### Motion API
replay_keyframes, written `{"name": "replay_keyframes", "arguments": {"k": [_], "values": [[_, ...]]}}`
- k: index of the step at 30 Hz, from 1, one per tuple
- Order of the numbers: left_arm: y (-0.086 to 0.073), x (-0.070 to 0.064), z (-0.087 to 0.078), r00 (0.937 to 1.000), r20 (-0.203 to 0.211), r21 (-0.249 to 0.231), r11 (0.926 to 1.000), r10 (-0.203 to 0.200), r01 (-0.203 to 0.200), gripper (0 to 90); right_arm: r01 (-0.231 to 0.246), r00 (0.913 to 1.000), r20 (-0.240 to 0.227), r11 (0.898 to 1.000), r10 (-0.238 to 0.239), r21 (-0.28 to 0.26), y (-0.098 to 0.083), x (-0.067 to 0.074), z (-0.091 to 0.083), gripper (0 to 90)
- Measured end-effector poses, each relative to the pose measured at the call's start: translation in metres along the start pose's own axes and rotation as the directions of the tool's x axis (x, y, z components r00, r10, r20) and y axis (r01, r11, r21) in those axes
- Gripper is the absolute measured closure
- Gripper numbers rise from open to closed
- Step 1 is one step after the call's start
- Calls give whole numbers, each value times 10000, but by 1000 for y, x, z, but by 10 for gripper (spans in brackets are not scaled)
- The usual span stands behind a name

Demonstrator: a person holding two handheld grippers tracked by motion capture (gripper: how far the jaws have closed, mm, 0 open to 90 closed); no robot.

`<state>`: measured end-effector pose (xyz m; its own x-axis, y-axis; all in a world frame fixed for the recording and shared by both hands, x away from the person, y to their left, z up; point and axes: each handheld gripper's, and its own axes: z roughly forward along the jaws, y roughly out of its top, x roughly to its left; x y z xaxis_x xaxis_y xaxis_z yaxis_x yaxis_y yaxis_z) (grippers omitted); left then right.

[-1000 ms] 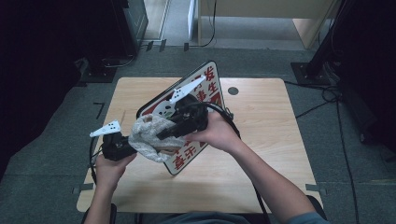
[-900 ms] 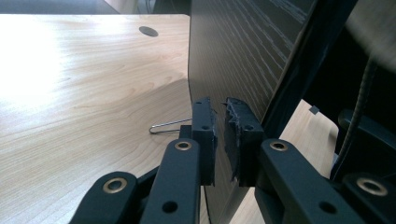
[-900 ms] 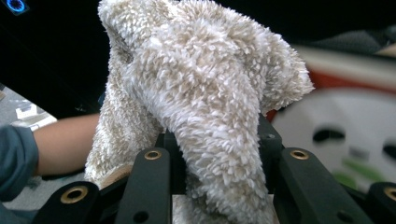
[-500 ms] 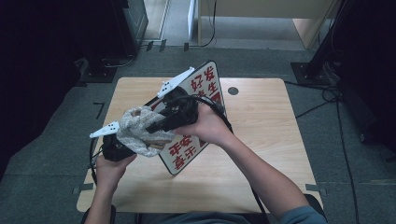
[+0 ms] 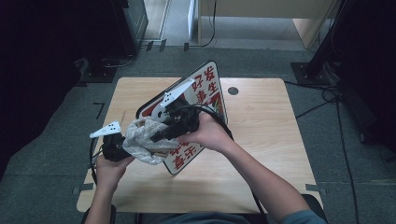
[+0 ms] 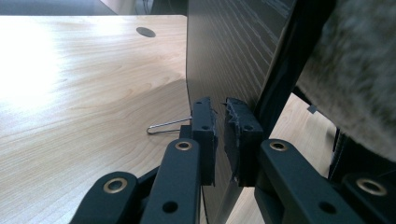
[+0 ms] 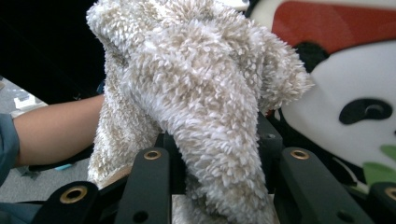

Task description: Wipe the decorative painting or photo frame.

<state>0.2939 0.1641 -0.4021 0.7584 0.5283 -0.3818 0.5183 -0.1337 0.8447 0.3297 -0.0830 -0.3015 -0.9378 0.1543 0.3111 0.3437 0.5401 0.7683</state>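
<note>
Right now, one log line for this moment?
left claw: shut on sign edge | right claw: shut on cloth | cloth against sign face | sign tilted on table

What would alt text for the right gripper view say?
A fluffy beige cloth is pinched between the right gripper's two black fingers. Behind it is a sign with a cartoon panda; a bare forearm is at left.

Both forearms come in from the near edge, each hand wrapped around a hand-held gripper. The left hand-held gripper (image 5: 122,148) sits low at the left, its jaws pinched tight on the edge of a sign (image 5: 198,98) standing on edge. The right hand-held gripper (image 5: 159,136) reaches across leftward, its jaws clamped on a fluffy cloth (image 5: 142,140).
</note>
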Motion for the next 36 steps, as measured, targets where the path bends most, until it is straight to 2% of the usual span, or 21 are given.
{"name": "replay_keyframes", "arguments": {"k": [36], "values": [[0, 1, 0, 10000, 64, 12, 10000, -31, 31, 829, -596, 9973, -404, 9975, 611, 381, -53, -13, 25, 671]]}}
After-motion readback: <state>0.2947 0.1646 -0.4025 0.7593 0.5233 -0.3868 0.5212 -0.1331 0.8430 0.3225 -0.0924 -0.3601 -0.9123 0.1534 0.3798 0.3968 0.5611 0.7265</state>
